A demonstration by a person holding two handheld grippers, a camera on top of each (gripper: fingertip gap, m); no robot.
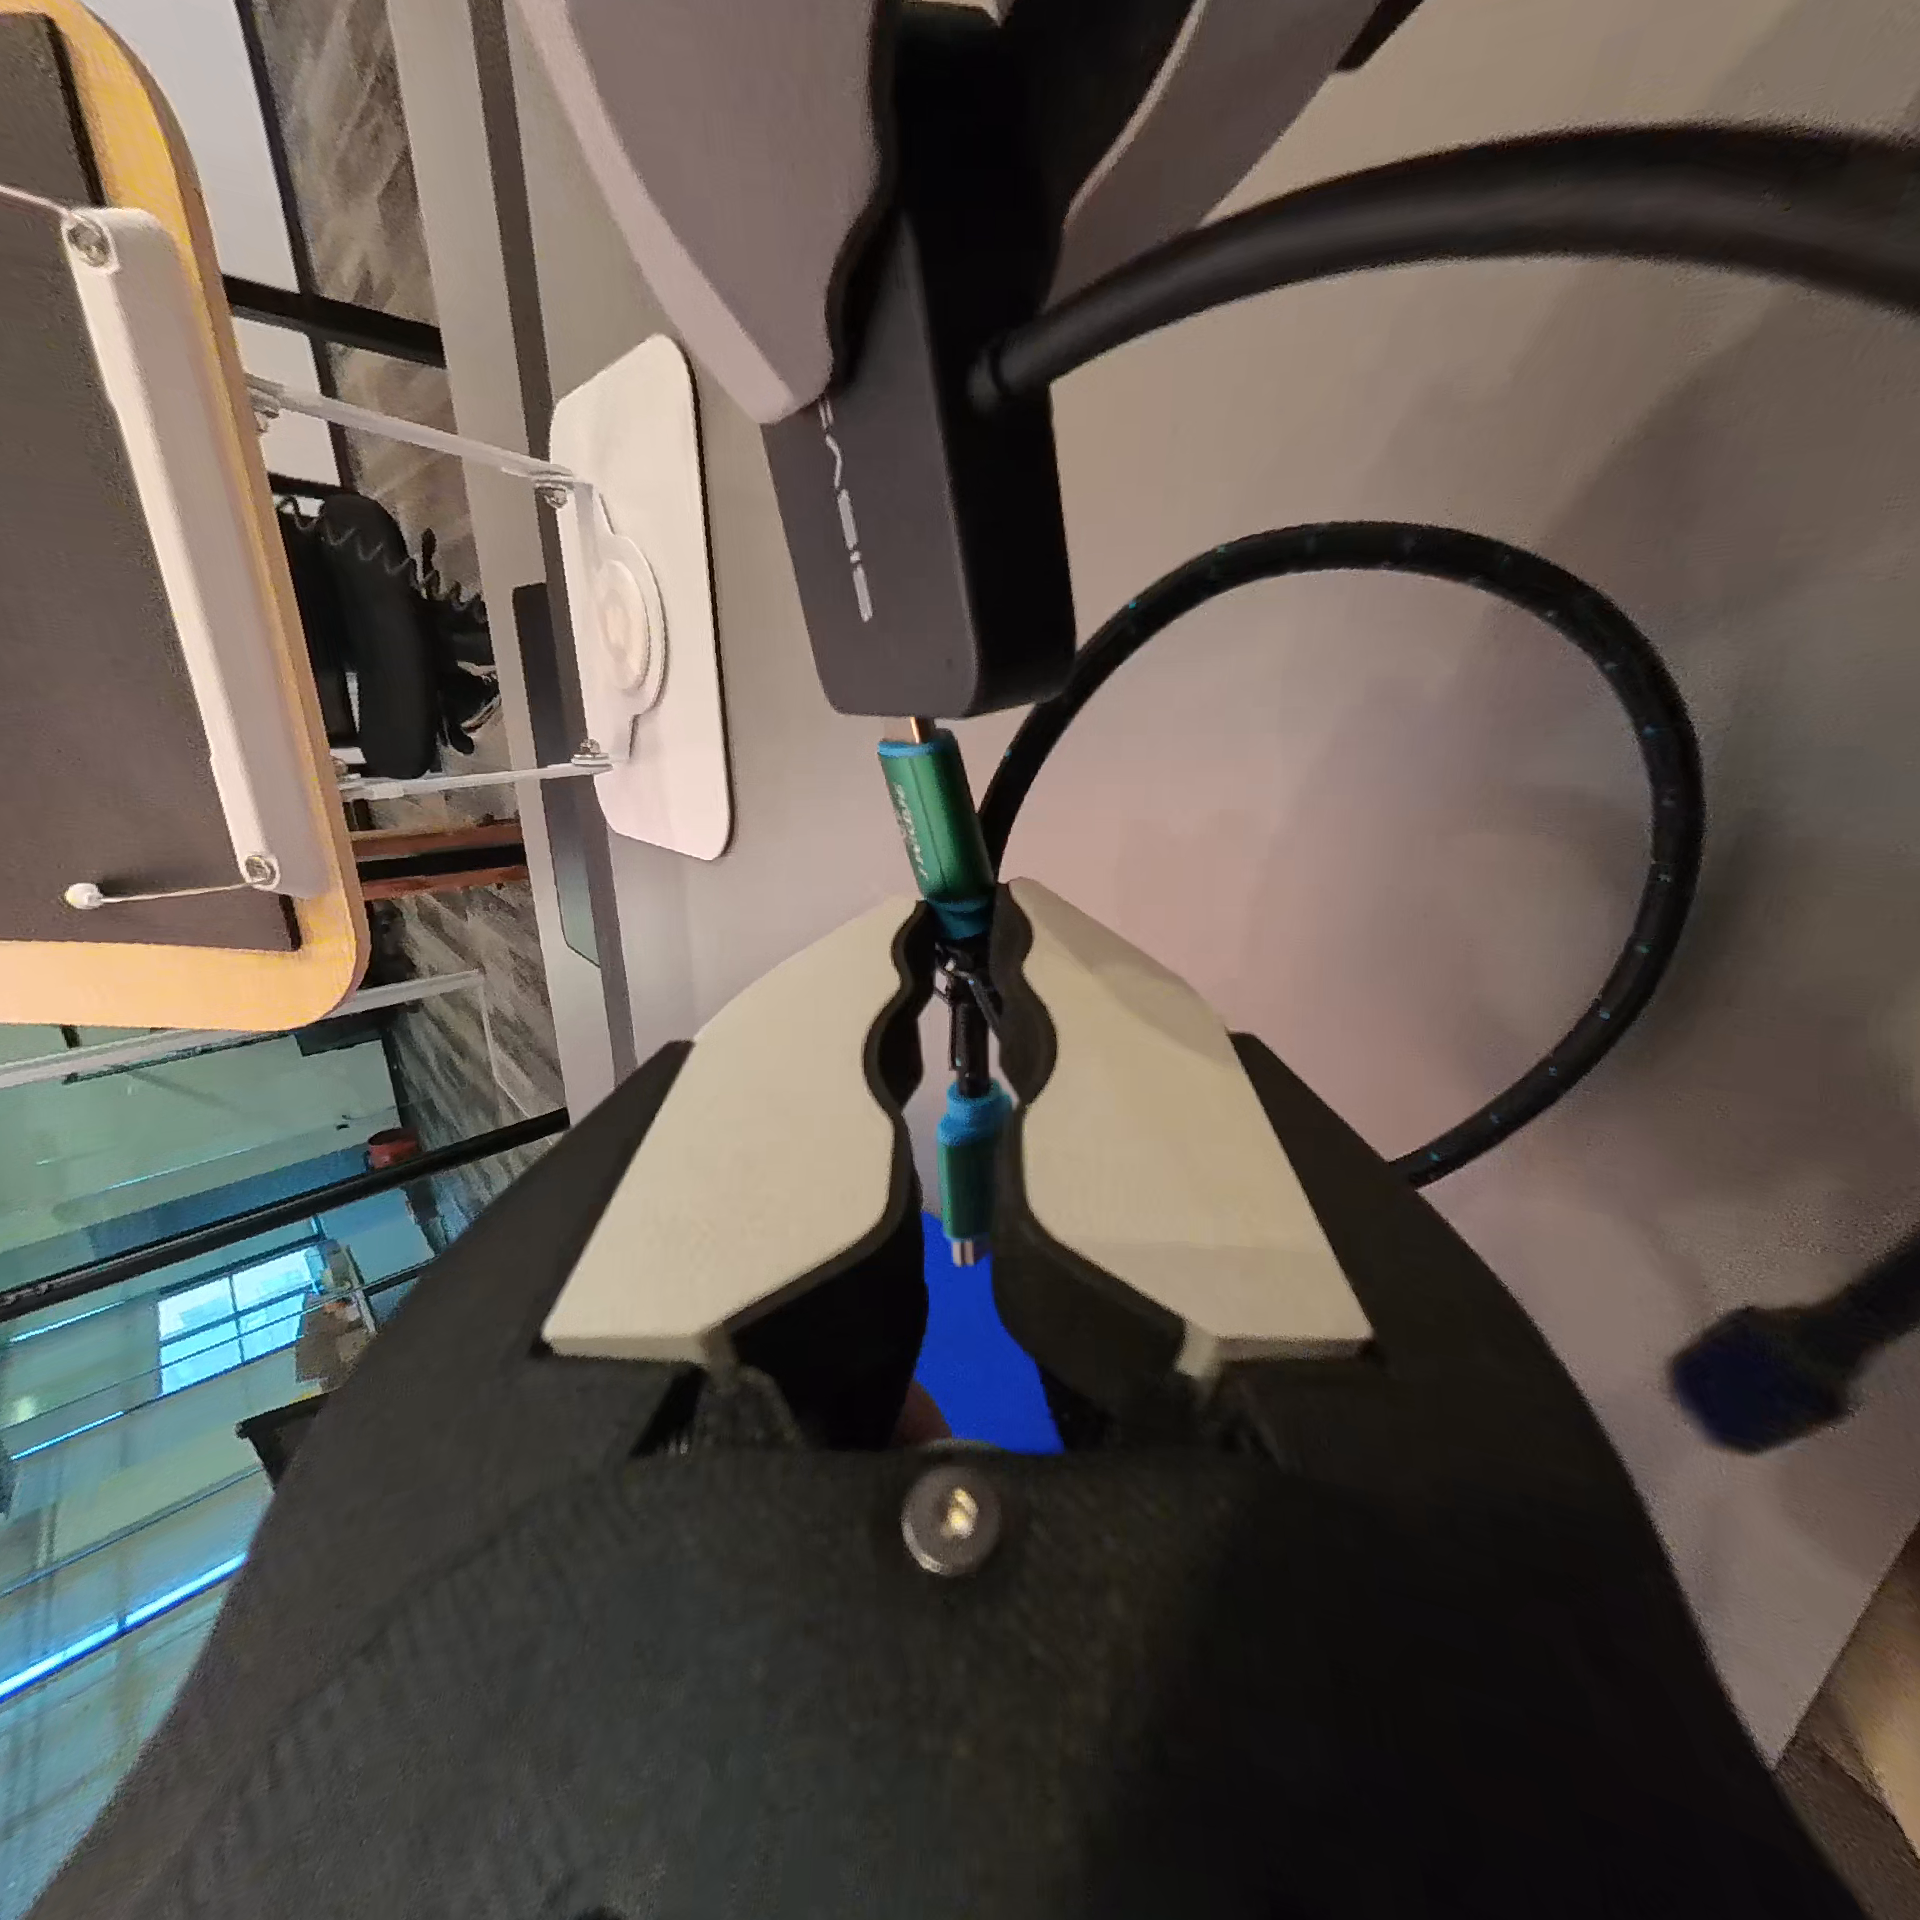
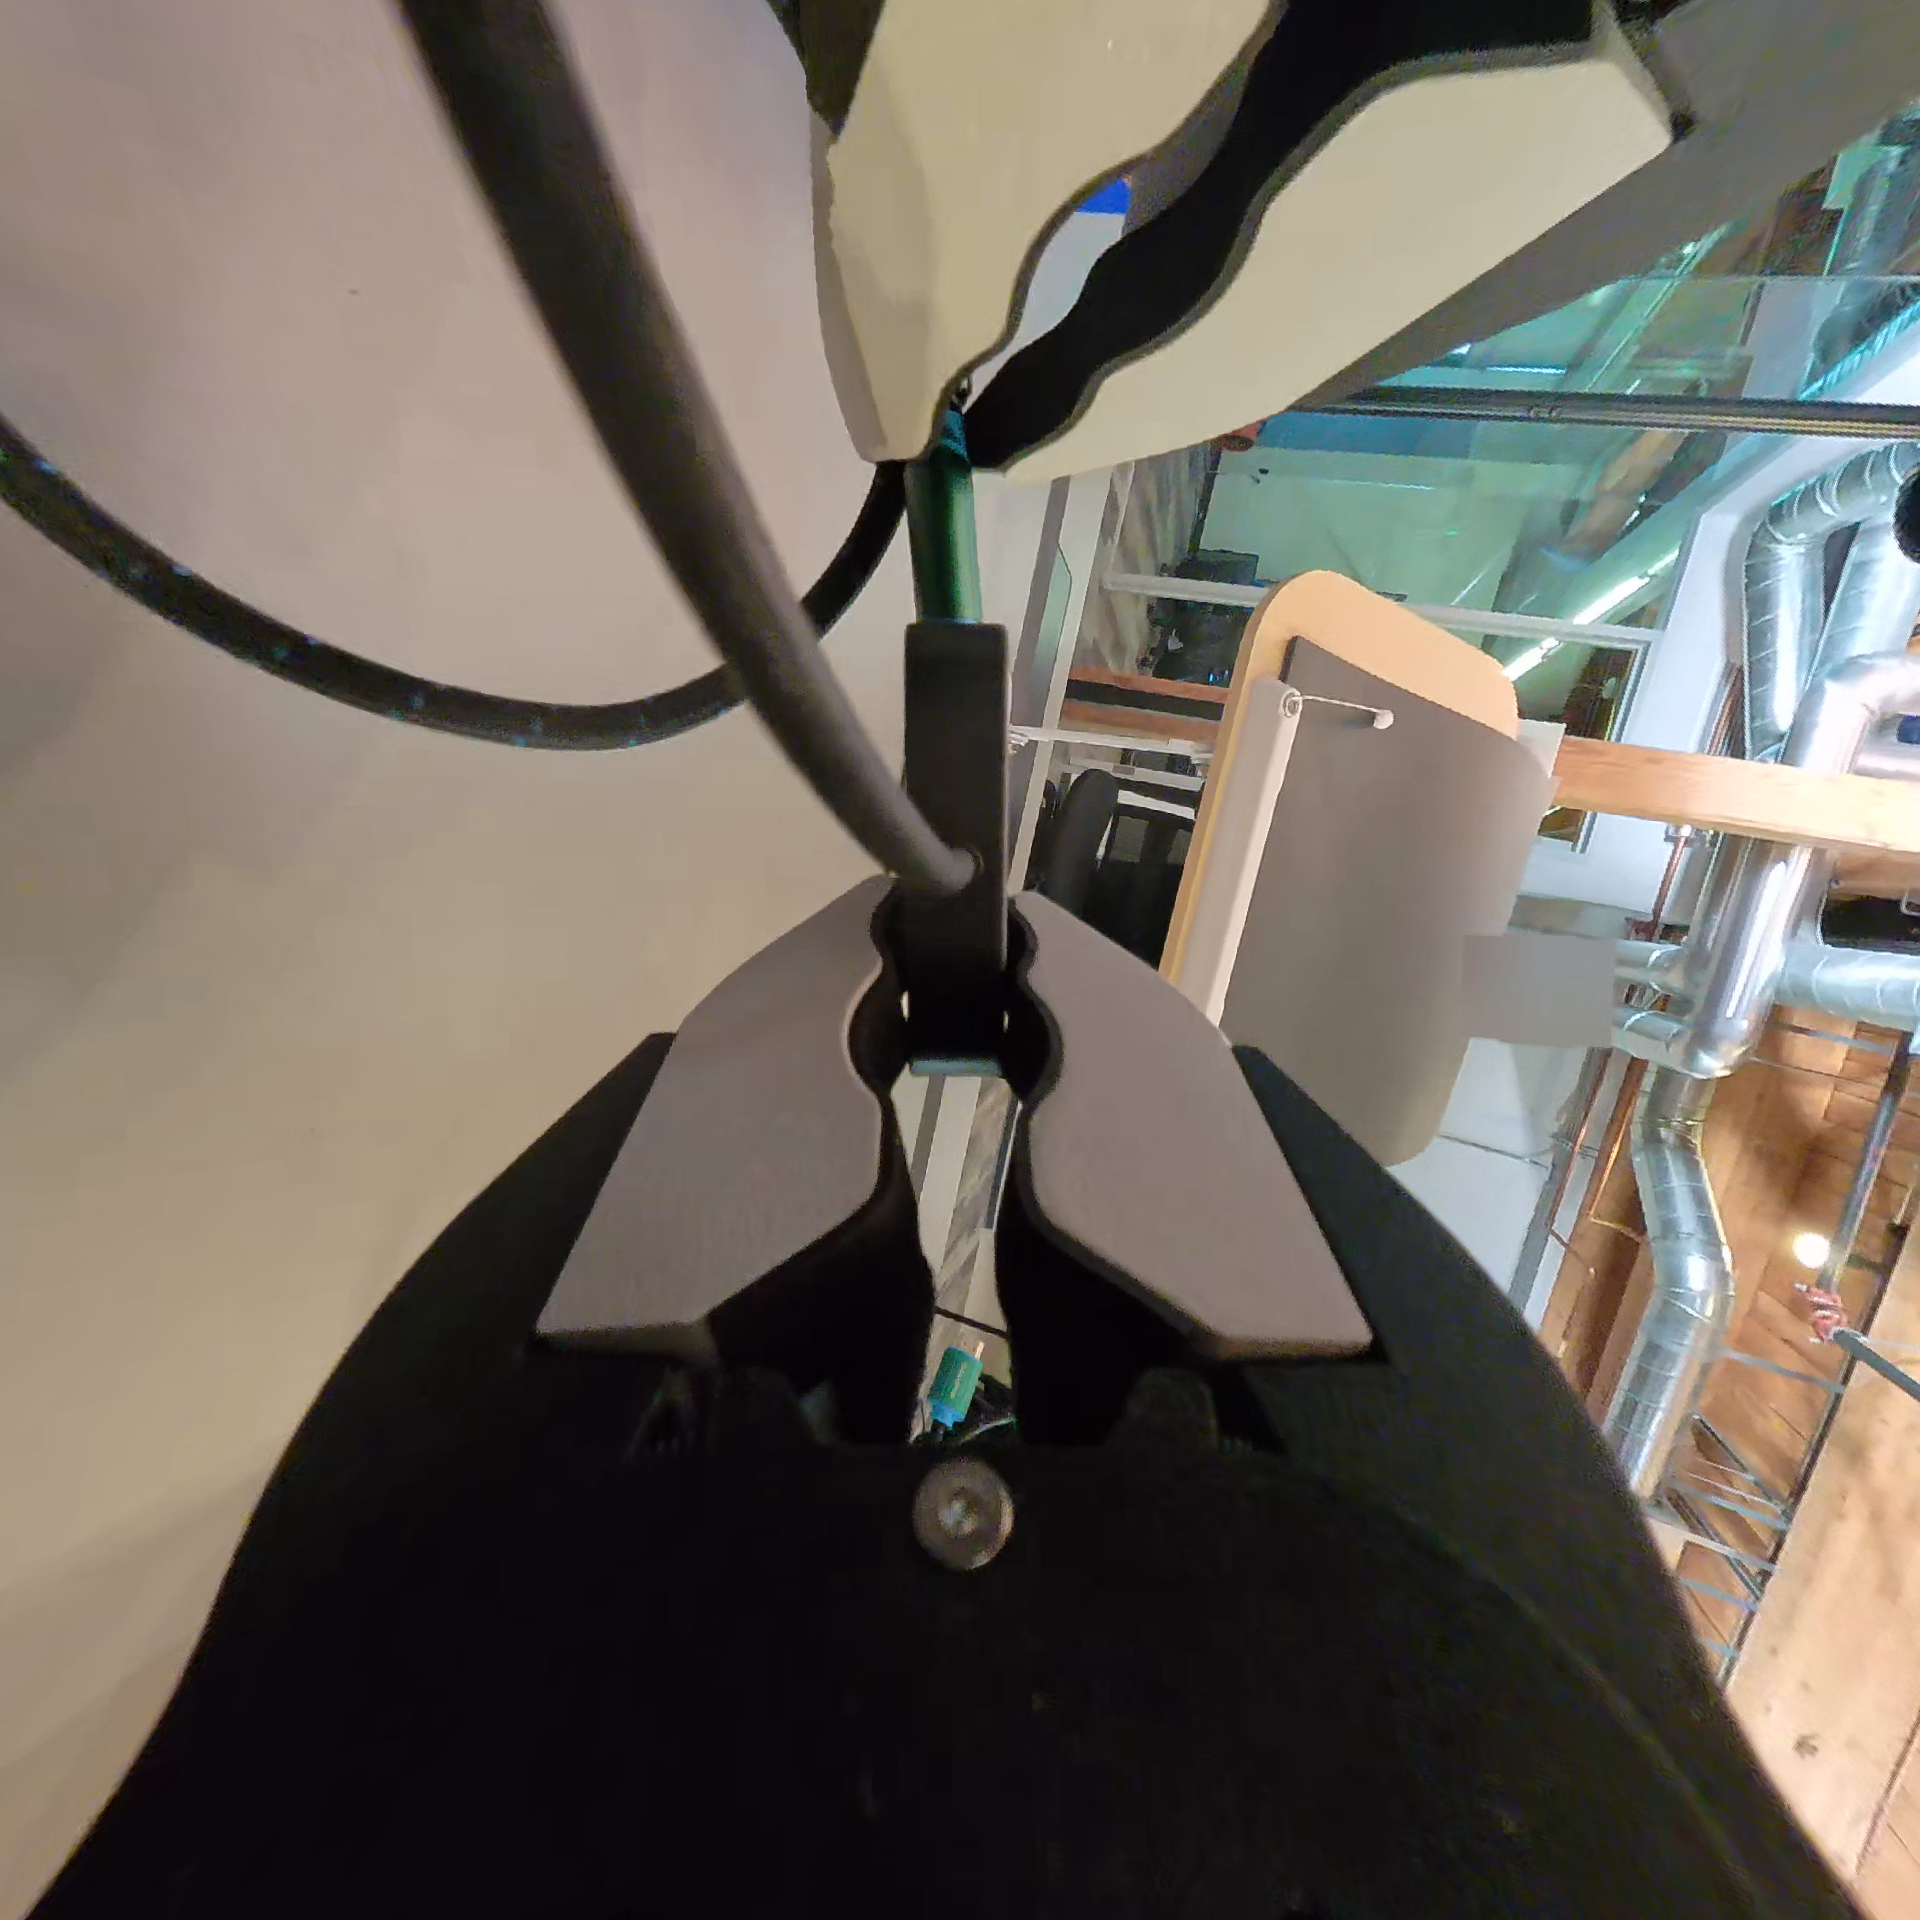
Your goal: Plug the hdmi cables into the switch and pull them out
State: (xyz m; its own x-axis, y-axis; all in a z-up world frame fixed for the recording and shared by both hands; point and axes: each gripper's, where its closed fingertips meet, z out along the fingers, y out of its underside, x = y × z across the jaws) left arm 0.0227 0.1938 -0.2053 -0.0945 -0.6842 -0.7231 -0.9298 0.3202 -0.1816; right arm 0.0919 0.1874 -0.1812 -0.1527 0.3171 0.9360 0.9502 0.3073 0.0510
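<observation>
Two grippers meet: the cream-padded left gripper [image 1: 961,914] pinches a glossy green metal plug [image 1: 928,821], its tip at the matte slab-shaped switch [image 2: 956,831] clamped ahead in the grey right gripper [image 2: 954,935].

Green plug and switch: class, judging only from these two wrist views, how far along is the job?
Done: both parts gripped. The right gripper clamps the switch; the left gripper pinches the green plug at its collar. In hand: the plug's metal tip meets the port, a sliver still exposed. Left: whether it is going in or out is unclear.

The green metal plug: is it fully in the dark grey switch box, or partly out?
Partly out. A short strip of bare metal tip shows between the green metal plug and the dark grey switch box.
</observation>
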